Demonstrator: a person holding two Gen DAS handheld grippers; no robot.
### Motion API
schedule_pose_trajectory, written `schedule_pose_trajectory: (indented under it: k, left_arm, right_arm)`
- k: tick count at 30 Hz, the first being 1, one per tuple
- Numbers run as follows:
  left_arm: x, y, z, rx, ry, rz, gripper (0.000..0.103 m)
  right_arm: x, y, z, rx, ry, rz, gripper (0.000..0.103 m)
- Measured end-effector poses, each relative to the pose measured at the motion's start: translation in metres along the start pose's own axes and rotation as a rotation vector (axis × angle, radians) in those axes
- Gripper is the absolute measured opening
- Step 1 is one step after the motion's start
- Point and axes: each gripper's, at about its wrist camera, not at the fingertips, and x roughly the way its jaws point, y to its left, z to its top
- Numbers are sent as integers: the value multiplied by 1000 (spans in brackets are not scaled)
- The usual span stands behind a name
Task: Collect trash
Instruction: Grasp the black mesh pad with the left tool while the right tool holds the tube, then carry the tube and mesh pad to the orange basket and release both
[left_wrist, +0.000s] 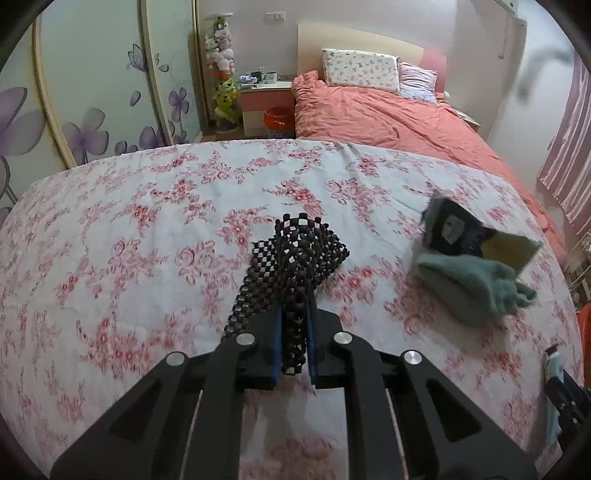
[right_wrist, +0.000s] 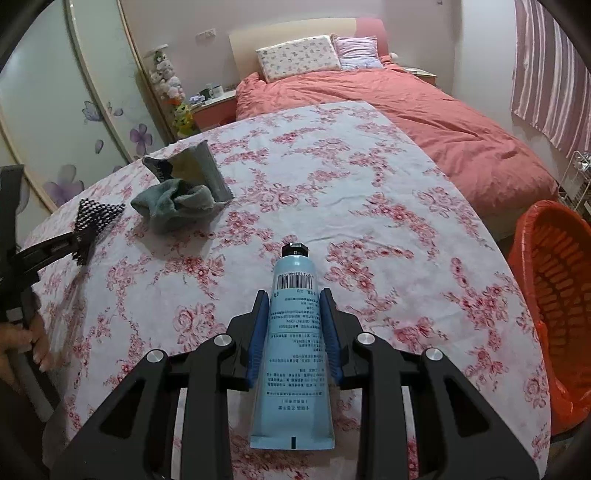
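Gripped in the right tool, a blue tube points cap-forward over the floral counter; an orange basket sits off its right edge. Left tool is clamped on black mesh, counter bare leftward.

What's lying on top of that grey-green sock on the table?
A torn dark foil wrapper leans on the far side of the grey-green sock, its yellowish inside showing. Whatever lies under the sock, on the floral tablecloth, is covered.
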Motion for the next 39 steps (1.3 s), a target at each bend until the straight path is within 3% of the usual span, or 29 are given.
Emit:
schedule_pose_trajectory:
  k: [12,19,24,26,39]
  left_arm:
    - [-52,-17,-25,7,-46,-73,11]
    - [-66,-30,-46,25,-33,-102,11]
    - [-70,-38,-54,38,-24,-121,11]
    - [-71,-40,-53,39,-23,-127,11]
    - [-112,-70,-52,72,-79,-200,11]
  right_arm:
    - [-24,-9,-5,13,-33,-5,29]
    - [-10,-8,-15,-4,15,-35,29]
    - [-5,-6,-12,-17,6,-62,32]
    - [-4,-5,-12,-31,-3,-74,28]
    - [-53,-30,-5,48,-100,-7,27]
